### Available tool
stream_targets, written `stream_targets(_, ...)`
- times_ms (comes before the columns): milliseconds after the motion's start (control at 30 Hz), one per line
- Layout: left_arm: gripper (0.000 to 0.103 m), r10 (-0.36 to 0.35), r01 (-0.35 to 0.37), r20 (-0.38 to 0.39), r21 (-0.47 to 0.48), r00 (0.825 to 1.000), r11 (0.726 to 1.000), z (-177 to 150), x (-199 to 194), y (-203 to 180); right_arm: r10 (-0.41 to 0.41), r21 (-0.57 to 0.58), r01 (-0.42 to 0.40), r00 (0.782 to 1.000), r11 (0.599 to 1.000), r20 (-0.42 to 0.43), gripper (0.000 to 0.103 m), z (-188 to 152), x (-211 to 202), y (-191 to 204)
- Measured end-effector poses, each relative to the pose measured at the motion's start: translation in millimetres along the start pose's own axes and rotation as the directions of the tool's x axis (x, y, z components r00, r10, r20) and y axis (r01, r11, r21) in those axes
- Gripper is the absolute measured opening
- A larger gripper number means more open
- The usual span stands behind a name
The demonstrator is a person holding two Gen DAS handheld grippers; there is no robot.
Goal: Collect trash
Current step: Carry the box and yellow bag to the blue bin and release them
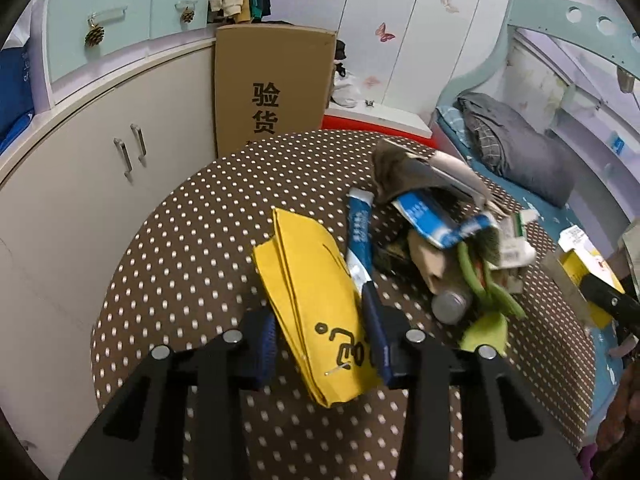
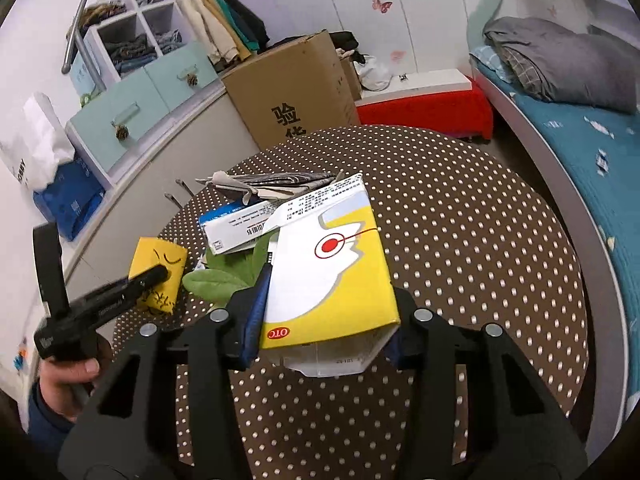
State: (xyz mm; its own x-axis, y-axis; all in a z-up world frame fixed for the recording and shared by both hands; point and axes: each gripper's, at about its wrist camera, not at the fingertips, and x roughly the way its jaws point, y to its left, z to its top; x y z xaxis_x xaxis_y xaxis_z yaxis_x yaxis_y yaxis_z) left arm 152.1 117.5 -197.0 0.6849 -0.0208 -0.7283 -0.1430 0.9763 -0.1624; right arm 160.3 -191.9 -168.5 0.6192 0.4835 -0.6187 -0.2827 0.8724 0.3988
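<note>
Currently: both grippers loaded above the polka-dot table.
Left gripper clamps yellow folded paper; right gripper clamps yellow-white medicine box. Cardboard box far; bed right.

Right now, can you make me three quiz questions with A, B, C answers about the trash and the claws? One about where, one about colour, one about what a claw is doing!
1. Where is the cardboard box?
A. behind the table
B. on the bed
C. under the table

2. What colour is the table cover?
A. plain green
B. brown with white dots
C. red stripes

3. What is the right claw doing?
A. hanging open
B. gripping the yellow-and-white medicine box
C. holding a bottle

Answers:
1 A: it stands past the table's far edge.
2 B: dots cover the brown cloth.
3 B: both fingers press the box's sides.
</note>
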Motion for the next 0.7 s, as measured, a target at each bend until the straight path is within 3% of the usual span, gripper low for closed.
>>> stream_targets(433, 0.038, -0.131, 0.121, 0.117, 0.091, 0.984, 0.989, 10, -70, -56, 0.007, 0.114, -0.025, 0.988, 0.993, 0.155, 0.046, 9, -77, -38)
stream_targets(700, 0.038, -0.262, 0.233, 0.139, 0.194, 0.955, 0.953, 22, -87, -130, -0.058, 0.202, 0.008, 0.968, 0.979, 0.244, 0.046, 12, -126, -79)
